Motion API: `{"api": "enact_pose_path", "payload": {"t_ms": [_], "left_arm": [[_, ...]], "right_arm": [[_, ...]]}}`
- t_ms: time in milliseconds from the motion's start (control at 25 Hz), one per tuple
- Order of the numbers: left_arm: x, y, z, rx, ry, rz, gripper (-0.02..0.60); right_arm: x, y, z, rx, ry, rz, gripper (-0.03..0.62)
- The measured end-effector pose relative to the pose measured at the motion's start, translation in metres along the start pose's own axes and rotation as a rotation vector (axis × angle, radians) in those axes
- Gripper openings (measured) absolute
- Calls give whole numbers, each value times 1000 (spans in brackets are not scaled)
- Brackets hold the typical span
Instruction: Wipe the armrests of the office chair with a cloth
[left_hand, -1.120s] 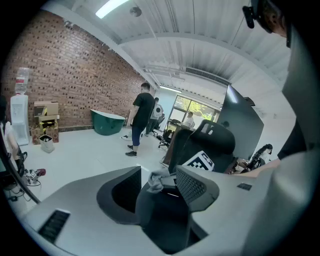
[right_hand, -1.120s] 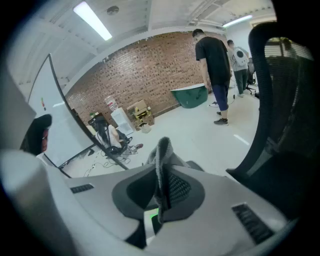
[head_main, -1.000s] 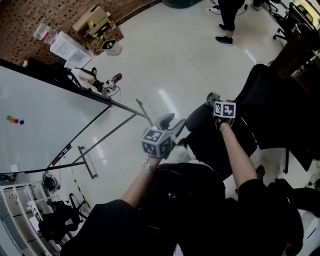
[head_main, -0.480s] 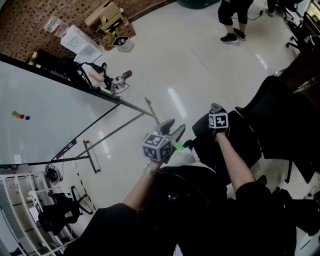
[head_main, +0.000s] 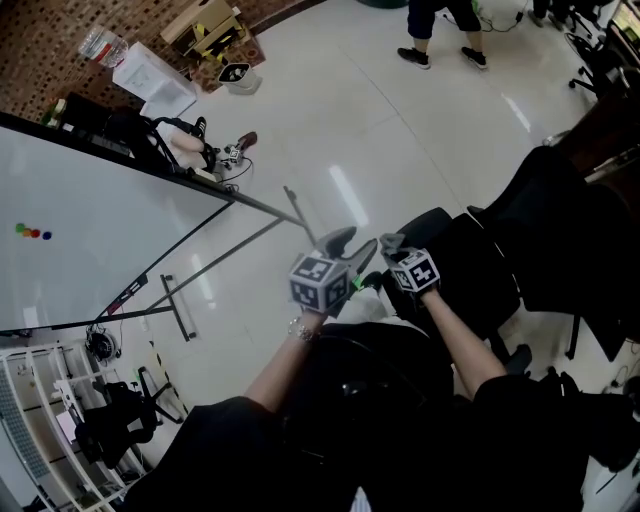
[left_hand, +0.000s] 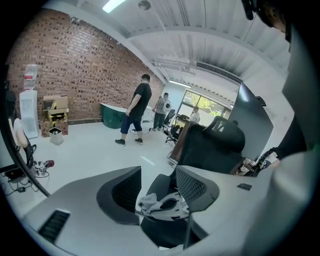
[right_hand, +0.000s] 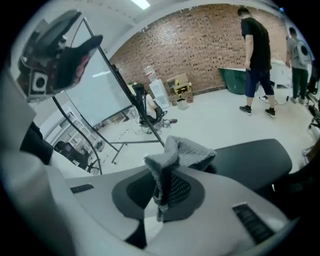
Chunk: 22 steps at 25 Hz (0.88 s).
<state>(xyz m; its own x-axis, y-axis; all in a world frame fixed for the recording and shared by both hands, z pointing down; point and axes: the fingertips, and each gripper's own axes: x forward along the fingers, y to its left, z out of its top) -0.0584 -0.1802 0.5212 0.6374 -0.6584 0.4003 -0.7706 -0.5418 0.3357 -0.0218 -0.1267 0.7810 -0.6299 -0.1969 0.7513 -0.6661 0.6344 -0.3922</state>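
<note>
In the right gripper view my right gripper (right_hand: 167, 175) is shut on a grey cloth (right_hand: 187, 150), which bunches up above the jaws. Just beyond it lies a black flat part of the office chair (right_hand: 250, 155). In the head view that gripper (head_main: 392, 245) hovers at the chair's (head_main: 470, 270) left edge, close beside my left gripper (head_main: 350, 245). The left gripper (left_hand: 157, 180) is open and holds nothing. Through its jaws I see the cloth (left_hand: 150, 201) and the chair's tall back (left_hand: 215, 145).
A whiteboard (head_main: 90, 250) on a metal stand fills the left, with cables and small items (head_main: 225, 150) on the floor behind it. Boxes (head_main: 200, 40) sit by the brick wall. A person (head_main: 440, 20) stands far off. More black chairs (head_main: 600, 60) stand at right.
My right gripper has moved left and nearer with the cloth, from over the chair to beside my left gripper. The left gripper has barely shifted. The person at the back has moved left.
</note>
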Motion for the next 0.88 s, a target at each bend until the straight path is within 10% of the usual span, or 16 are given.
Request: {"api": "enact_pose_path", "payload": {"t_ms": [240, 440, 880], "left_arm": [[-13, 10, -1, -22, -1, 24, 219], [-25, 22, -6, -32, -3, 56, 219], [-20, 14, -2, -13, 4, 23, 218]], "right_arm": [[-70, -121, 60, 175, -200, -213, 18], [-77, -204, 53, 272, -123, -445, 18], [-22, -92, 14, 285, -147, -236, 17]]}}
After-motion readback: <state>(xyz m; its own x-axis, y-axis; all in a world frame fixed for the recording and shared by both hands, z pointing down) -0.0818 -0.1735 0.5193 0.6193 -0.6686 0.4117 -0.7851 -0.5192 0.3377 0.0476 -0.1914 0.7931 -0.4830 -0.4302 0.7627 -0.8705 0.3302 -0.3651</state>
